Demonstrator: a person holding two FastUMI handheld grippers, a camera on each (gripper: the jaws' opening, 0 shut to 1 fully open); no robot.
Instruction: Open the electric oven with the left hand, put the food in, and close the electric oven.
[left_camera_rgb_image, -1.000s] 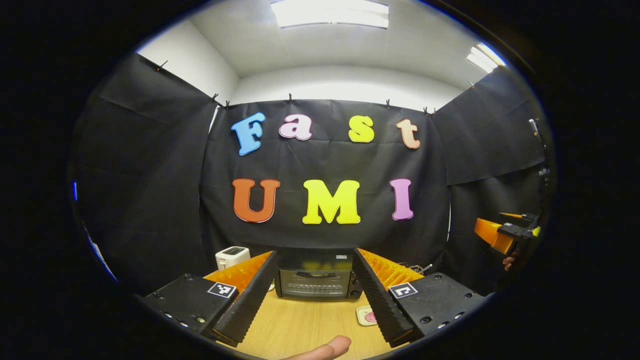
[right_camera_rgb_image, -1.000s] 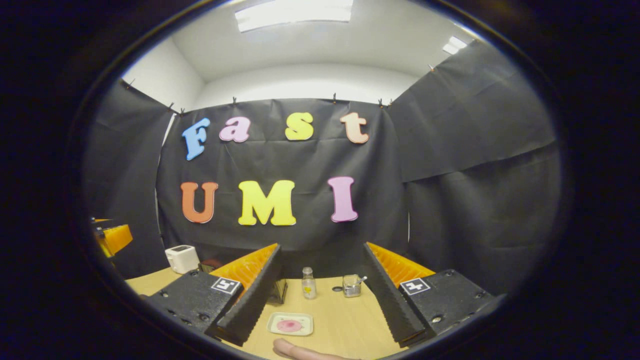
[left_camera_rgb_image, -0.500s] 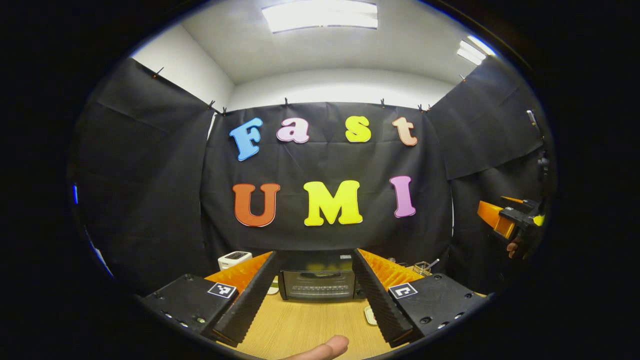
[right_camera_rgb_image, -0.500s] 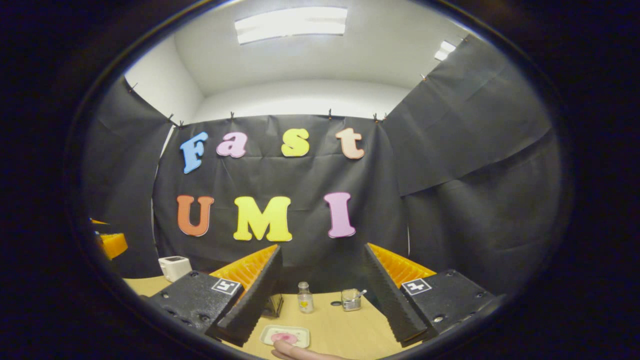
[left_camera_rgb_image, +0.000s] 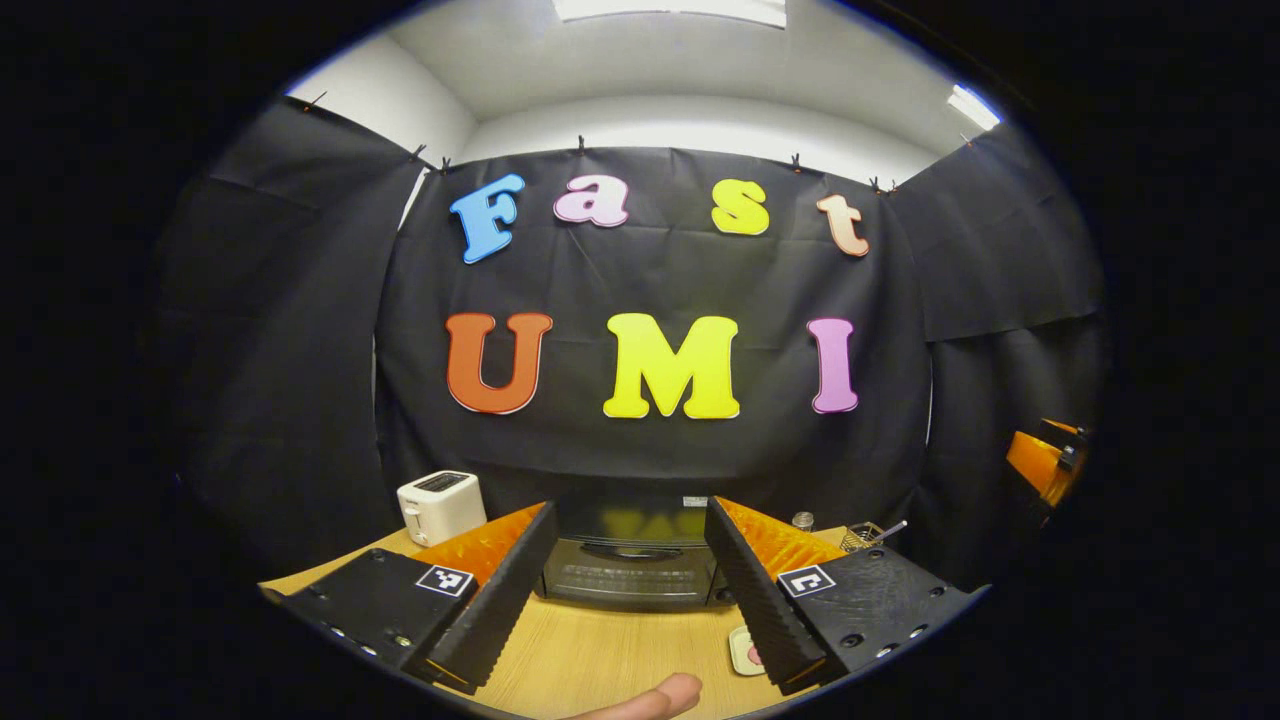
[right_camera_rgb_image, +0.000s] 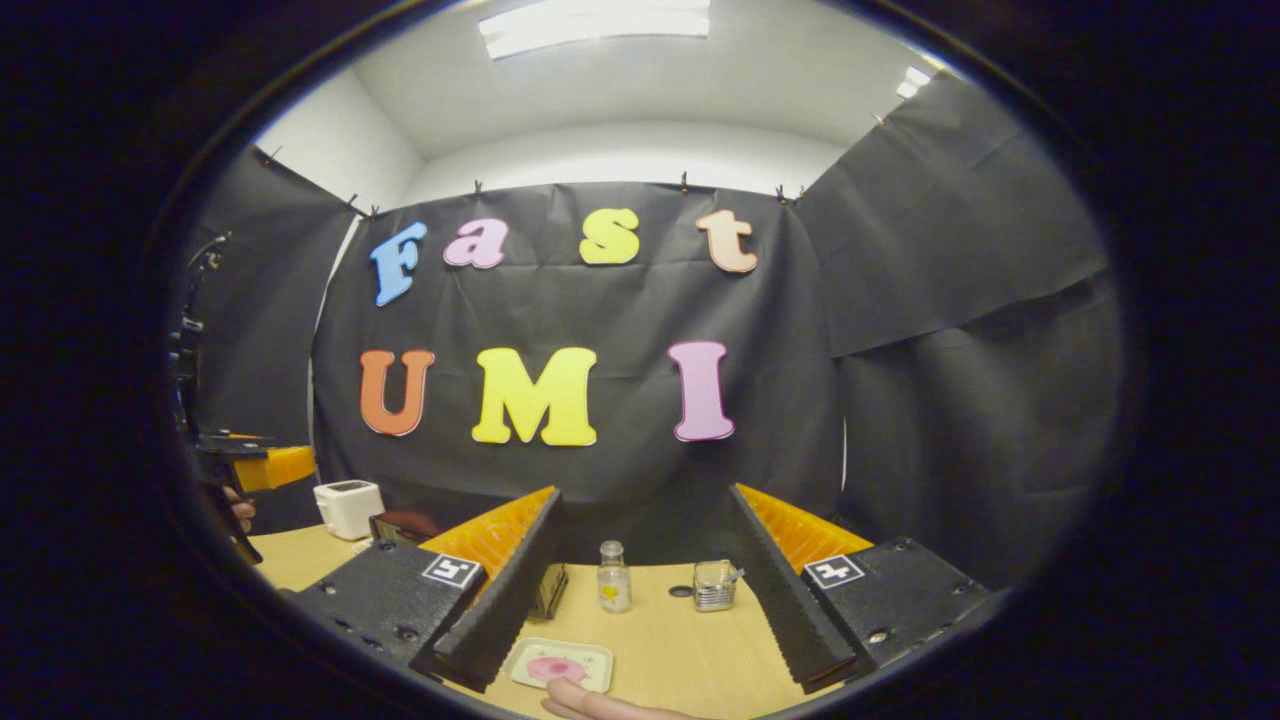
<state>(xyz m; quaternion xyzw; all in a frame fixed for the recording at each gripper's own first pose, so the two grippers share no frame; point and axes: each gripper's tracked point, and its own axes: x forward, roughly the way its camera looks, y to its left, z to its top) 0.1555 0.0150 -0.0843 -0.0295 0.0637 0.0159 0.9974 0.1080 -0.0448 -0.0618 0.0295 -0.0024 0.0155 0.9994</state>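
A black electric oven (left_camera_rgb_image: 628, 570) with its glass door shut stands at the far edge of a pale wooden worktop (left_camera_rgb_image: 600, 660), seen in the left gripper view straight ahead between the fingers of the left hand-held gripper (left_camera_rgb_image: 630, 590), which is spread wide and holds nothing. A white toaster (left_camera_rgb_image: 440, 505) stands to the oven's left. In the right gripper view, a small tray (right_camera_rgb_image: 560, 665) with pink food (right_camera_rgb_image: 550, 668) lies near on the worktop, between the wide, empty fingers of the right hand-held gripper (right_camera_rgb_image: 645, 600). A fingertip (right_camera_rgb_image: 570, 697) touches the tray's near edge. Farther off stand a small clear bottle (right_camera_rgb_image: 613, 577) and a glass jar (right_camera_rgb_image: 713, 585), near each other. Black cloth walls the booth on three sides under a white ceiling with bright light panels (right_camera_rgb_image: 595, 25).
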